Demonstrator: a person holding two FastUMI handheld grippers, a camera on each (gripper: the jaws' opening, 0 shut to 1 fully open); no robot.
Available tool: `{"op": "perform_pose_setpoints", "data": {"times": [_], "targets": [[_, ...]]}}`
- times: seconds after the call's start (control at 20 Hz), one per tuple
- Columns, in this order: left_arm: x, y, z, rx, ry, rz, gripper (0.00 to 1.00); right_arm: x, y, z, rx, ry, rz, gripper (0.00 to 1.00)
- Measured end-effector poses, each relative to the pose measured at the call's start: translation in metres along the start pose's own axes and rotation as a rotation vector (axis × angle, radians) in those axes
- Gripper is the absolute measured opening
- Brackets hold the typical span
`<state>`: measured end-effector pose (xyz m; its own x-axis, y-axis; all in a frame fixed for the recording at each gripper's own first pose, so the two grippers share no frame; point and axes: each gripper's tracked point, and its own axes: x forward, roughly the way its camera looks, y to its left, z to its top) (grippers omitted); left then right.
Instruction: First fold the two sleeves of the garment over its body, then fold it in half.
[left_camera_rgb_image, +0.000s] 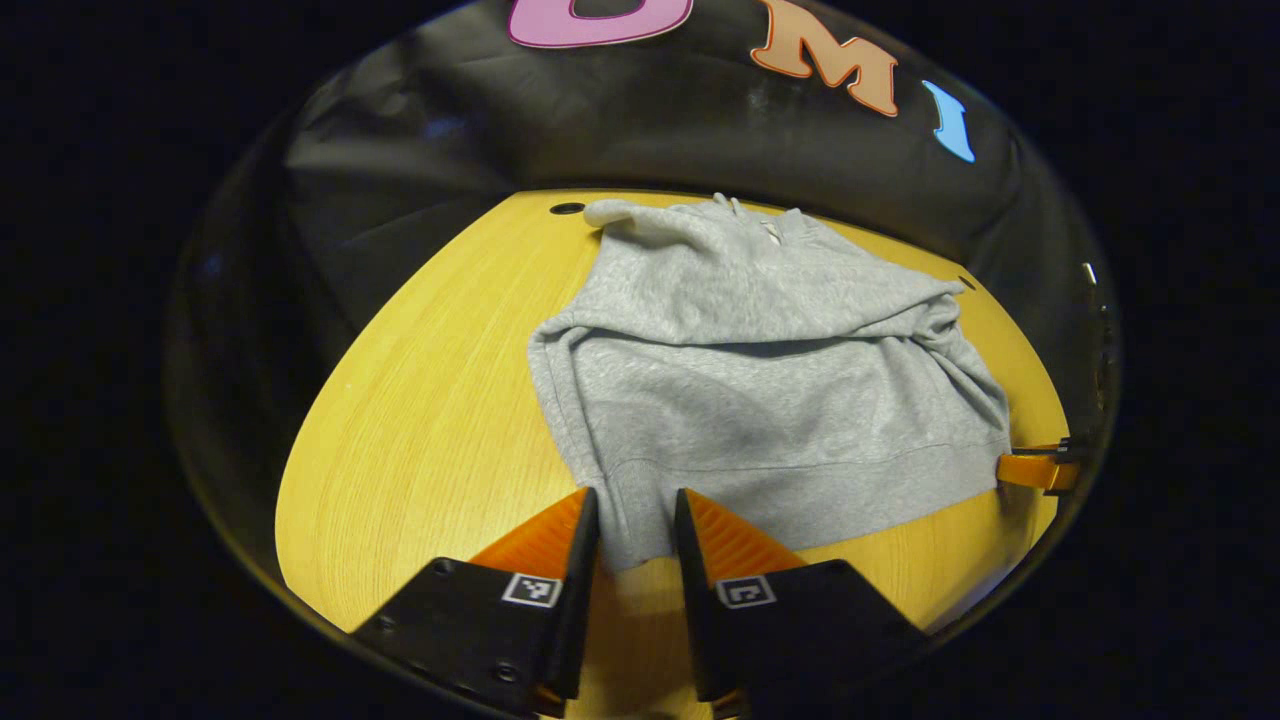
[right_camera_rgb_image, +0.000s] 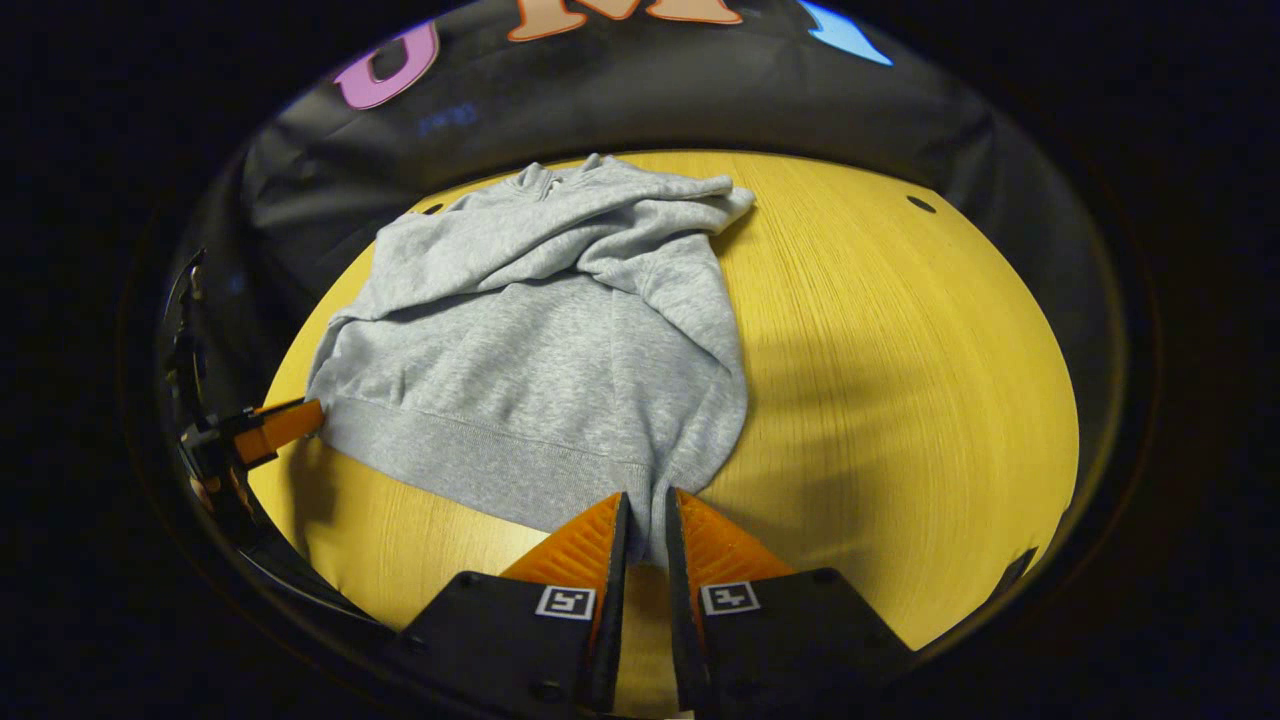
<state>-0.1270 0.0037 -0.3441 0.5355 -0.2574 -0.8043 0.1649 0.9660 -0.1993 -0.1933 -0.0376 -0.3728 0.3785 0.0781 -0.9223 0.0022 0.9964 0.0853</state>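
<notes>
Tools, two: left tool (left_camera_rgb_image: 637, 520) and right tool (right_camera_rgb_image: 646, 520) each gripping one hoodie (left_camera_rgb_image: 760, 390) hem corner.

Plenty of bare table (right_camera_rgb_image: 900, 380) to my right of the sweatshirt (right_camera_rgb_image: 540, 340) to swing through. Only the booth wall (left_camera_rgb_image: 640, 130) behind blocks me, really.

Two low, close views from opposite hem corners of the shared sweatshirt (left_camera_rgb_image: 760, 390), both facing the booth wall.
</notes>
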Motion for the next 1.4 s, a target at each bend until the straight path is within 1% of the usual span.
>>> {"op": "perform_pose_setpoints", "data": {"times": [0.05, 0.1, 0.15, 0.2, 0.25, 0.5, 0.75, 0.9, 1.2, 1.4], "targets": [[0.004, -0.003, 0.001, -0.01, -0.005, -0.023, 0.25, -0.001, 0.001, 0.0, 0.009, 0.01, 0.012, 0.14], [0.005, -0.003, 0.003, -0.031, 0.001, -0.039, 0.07, -0.002, 0.001, 0.001, 0.023, 0.012, 0.018, 0.09], [0.004, -0.002, 0.002, -0.051, 0.007, -0.054, 0.04, -0.002, 0.001, 0.001, 0.028, 0.013, 0.021, 0.15], [0.003, -0.002, 0.002, -0.073, 0.018, -0.062, 0.0, -0.003, 0.0, 0.002, 0.036, 0.014, 0.026, 0.15], [0.002, -0.001, 0.001, -0.078, 0.03, -0.061, 0.0, -0.005, 0.001, 0.002, 0.042, 0.02, 0.03, 0.15], [-0.007, -0.006, -0.004, -0.024, 0.08, -0.063, 0.0, -0.016, -0.001, 0.01, 0.055, 0.012, 0.051, 0.14], [-0.007, -0.011, -0.004, -0.064, 0.12, -0.074, 0.0, -0.018, -0.008, 0.015, 0.081, 0.047, 0.071, 0.14], [-0.008, -0.013, 0.001, -0.078, 0.131, -0.074, 0.0, -0.02, -0.009, 0.022, 0.081, 0.045, 0.078, 0.14], [-0.024, -0.016, 0.038, -0.081, 0.052, -0.071, 0.0, -0.041, 0.001, 0.067, 0.088, -0.043, 0.115, 0.14], [-0.028, -0.015, 0.066, -0.103, -0.004, -0.067, 0.0, -0.049, 0.011, 0.092, 0.123, -0.101, 0.143, 0.14]]}}
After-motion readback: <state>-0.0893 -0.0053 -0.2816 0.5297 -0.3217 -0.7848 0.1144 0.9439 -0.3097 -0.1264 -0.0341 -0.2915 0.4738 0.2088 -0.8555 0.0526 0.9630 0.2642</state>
